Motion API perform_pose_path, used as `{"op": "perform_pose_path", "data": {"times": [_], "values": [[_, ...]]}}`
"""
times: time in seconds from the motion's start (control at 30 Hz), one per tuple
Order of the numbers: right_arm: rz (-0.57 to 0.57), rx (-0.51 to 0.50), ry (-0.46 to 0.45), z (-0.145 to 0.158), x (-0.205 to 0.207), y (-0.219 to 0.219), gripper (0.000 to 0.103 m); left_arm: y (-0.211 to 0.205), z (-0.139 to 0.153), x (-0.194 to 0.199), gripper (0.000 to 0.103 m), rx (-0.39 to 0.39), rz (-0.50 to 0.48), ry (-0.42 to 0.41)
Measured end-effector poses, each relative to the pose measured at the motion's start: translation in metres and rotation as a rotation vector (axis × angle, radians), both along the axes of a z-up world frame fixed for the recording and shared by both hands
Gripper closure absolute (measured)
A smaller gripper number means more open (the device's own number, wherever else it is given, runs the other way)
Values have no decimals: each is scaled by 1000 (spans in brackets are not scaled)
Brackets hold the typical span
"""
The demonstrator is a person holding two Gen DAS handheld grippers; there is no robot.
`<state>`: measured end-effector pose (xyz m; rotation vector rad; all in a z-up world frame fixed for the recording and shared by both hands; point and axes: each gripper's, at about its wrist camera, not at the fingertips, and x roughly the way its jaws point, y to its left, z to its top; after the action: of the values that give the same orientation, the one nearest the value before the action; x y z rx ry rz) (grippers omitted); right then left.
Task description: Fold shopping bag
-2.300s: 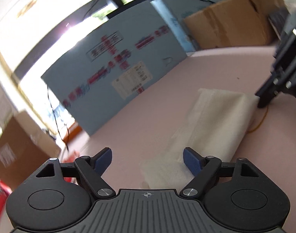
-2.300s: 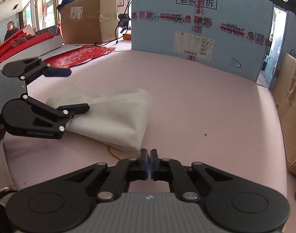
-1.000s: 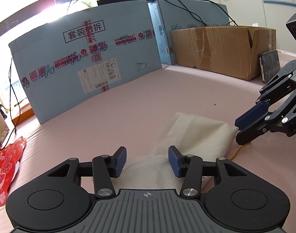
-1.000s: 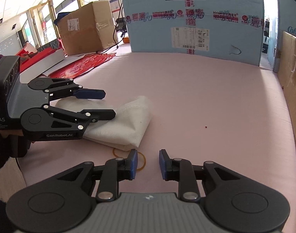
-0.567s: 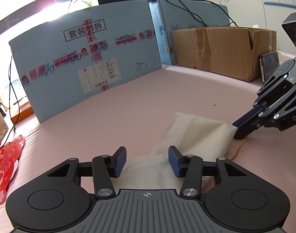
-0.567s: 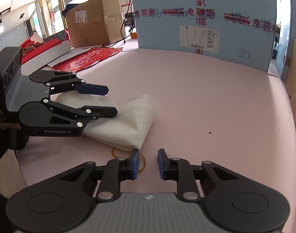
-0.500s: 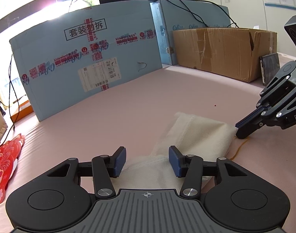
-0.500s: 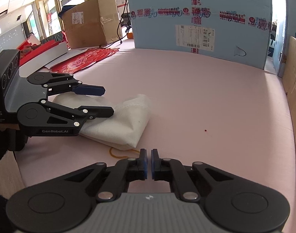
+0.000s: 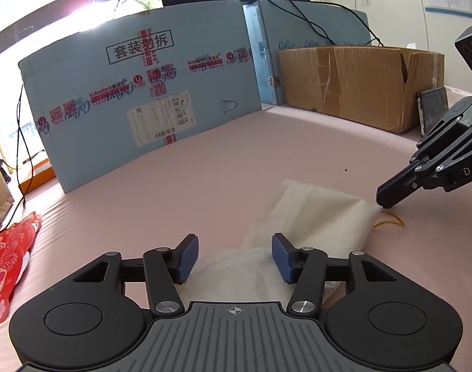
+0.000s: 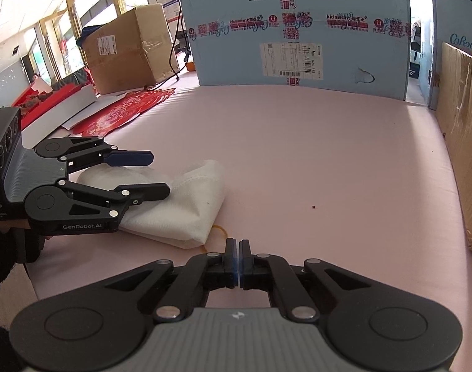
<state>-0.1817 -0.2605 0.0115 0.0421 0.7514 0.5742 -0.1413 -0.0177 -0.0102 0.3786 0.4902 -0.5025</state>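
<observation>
A pink mat (image 9: 223, 167) spreads before blue cartons printed "kidswant" and "CoRou". The folded white shopping bag (image 10: 186, 204) lies on it, long axis running away from my left gripper (image 9: 234, 257), whose spread jaws are opening astride its near end. My right gripper (image 10: 236, 249), marked "GenRobot.AI" like the left, is nearly pressed together and easing apart just beside the bag's far corner, at a yellow elastic band (image 10: 218, 232); whether it pinches that, I cannot tell.

Pink tabletop (image 10: 328, 155): open between the folded white bag (image 10: 186, 214) and the blue carton (image 10: 297, 31) behind it. Brown cardboard box (image 10: 462, 155) walls the side right of the bag; red paper sheets (image 10: 127, 111) lie left-rear.
</observation>
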Motion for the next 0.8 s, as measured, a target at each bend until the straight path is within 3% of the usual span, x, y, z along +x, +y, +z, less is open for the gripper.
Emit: {"op": "perform_pose_path", "data": {"times": [0.13, 0.27, 0.47, 0.6, 0.7, 0.8], "values": [[18, 6, 11, -1, 2, 0, 93, 0, 0, 0, 49, 0, 4, -2], [47, 7, 14, 0, 1, 6, 83, 0, 0, 0, 48, 7, 6, -9], [59, -18, 7, 0, 0, 10, 81, 1, 0, 1, 47, 2, 7, -5], [87, -45, -3, 1, -5, 15, 74, 4, 0, 4, 39, -10, 27, 8], [92, -81, -21, 1, -9, 20, 77, 7, 0, 8, 38, -29, 38, 29], [74, -105, -29, 2, -10, 21, 96, 9, -1, 10, 37, -42, 48, 42]]}}
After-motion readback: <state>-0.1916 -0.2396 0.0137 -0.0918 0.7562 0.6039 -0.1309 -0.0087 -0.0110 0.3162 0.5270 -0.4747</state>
